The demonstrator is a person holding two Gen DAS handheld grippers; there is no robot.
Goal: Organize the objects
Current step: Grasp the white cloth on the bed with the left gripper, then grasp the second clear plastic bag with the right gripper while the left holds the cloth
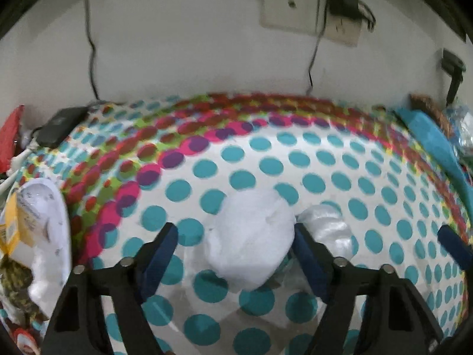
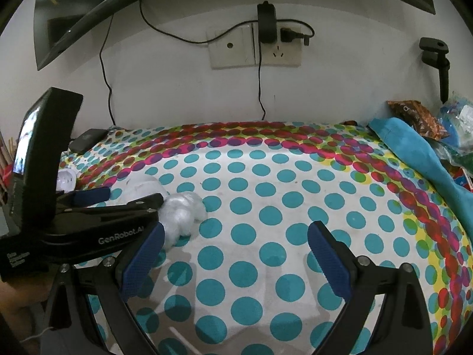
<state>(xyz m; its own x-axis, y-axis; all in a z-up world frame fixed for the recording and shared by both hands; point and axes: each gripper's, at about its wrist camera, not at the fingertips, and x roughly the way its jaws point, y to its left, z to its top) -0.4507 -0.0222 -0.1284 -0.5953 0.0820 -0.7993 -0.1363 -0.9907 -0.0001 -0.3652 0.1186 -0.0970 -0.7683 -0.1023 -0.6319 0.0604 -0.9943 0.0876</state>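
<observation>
Two soft white items sit mid-table on the dotted tablecloth (image 2: 266, 195): a crumpled tissue wad (image 1: 251, 236) and, just beside it, a clear plastic bag bundle (image 1: 328, 230). Left gripper (image 1: 236, 251) has its jaws spread wide, straddling the wad; contact not evident. Right gripper (image 2: 236, 254) hangs wide open over bare cloth, holding nothing. Judgement: wad is very light, compressible and not fragile; pinch across its middle. The bag looks slippery and may cling.
</observation>
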